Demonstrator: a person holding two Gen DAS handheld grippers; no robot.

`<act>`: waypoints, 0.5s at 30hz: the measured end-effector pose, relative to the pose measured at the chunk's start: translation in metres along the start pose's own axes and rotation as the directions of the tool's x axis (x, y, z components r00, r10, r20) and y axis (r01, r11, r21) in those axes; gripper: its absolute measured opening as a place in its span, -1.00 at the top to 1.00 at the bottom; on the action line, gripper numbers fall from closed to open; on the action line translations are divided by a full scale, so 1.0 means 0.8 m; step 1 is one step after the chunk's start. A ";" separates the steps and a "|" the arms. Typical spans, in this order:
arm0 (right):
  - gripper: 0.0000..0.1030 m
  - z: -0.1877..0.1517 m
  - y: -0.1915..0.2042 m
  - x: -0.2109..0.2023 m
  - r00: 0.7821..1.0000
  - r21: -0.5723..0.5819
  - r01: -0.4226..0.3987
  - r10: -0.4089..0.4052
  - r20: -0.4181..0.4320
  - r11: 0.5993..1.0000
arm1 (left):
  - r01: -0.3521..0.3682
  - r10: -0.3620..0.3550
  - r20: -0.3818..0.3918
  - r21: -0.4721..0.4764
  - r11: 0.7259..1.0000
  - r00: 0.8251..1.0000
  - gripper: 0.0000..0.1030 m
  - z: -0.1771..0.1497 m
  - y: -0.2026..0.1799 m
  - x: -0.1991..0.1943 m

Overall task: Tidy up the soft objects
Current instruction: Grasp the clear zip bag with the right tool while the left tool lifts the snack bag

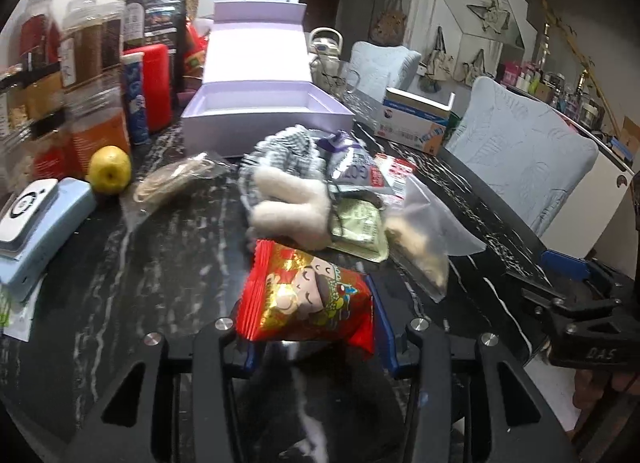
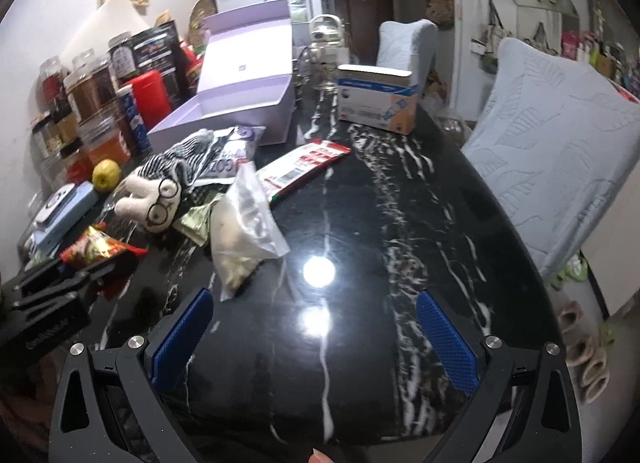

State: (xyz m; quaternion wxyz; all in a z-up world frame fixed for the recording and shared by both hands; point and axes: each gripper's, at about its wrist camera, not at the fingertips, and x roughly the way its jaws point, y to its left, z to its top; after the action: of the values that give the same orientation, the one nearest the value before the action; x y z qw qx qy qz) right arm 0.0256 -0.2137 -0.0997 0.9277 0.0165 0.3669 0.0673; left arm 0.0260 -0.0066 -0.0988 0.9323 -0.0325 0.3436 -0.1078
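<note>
My left gripper [image 1: 312, 339] is shut on a red snack packet [image 1: 306, 295] with a cartoon figure and holds it just above the black marble table [image 1: 160, 263]; the packet also shows in the right wrist view [image 2: 100, 249]. Beyond it lie a white plush toy [image 1: 288, 203] with glasses and a striped cloth, a green sachet [image 1: 360, 227], a clear zip bag [image 1: 420, 231] and a flat red packet [image 2: 304, 167]. An open lilac box [image 1: 260, 111] stands behind the pile. My right gripper [image 2: 316, 339] is open and empty over bare table, right of the zip bag [image 2: 244, 231].
Jars and bottles [image 1: 92, 63] line the left edge, with a yellow apple [image 1: 109, 169] and a pale blue device [image 1: 44, 219]. A blue-and-white carton [image 1: 416, 119] stands at the back right. Padded chairs [image 2: 560, 143] stand along the table's right side.
</note>
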 end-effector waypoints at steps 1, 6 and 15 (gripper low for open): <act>-1.00 0.001 0.003 0.003 1.000 -0.006 0.001 -0.001 0.003 1.000 | -0.004 0.004 0.004 -0.002 1.000 1.000 0.15 0.000 0.003 -0.002; -1.00 0.013 0.019 0.024 1.000 -0.040 -0.028 0.028 -0.001 0.999 | -0.009 0.010 0.034 -0.030 1.000 0.999 0.15 0.000 0.019 -0.016; -0.25 0.040 0.033 0.079 0.988 -0.028 -0.146 0.144 -0.047 0.989 | -0.016 0.020 0.050 -0.080 0.997 0.999 0.15 -0.004 0.043 -0.024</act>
State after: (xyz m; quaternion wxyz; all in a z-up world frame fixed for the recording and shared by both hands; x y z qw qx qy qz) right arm 0.0900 -0.1785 -0.1174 0.9119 0.0269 0.3845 0.1407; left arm 0.0160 0.0308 -0.0940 0.9396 -0.0691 0.3243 -0.0851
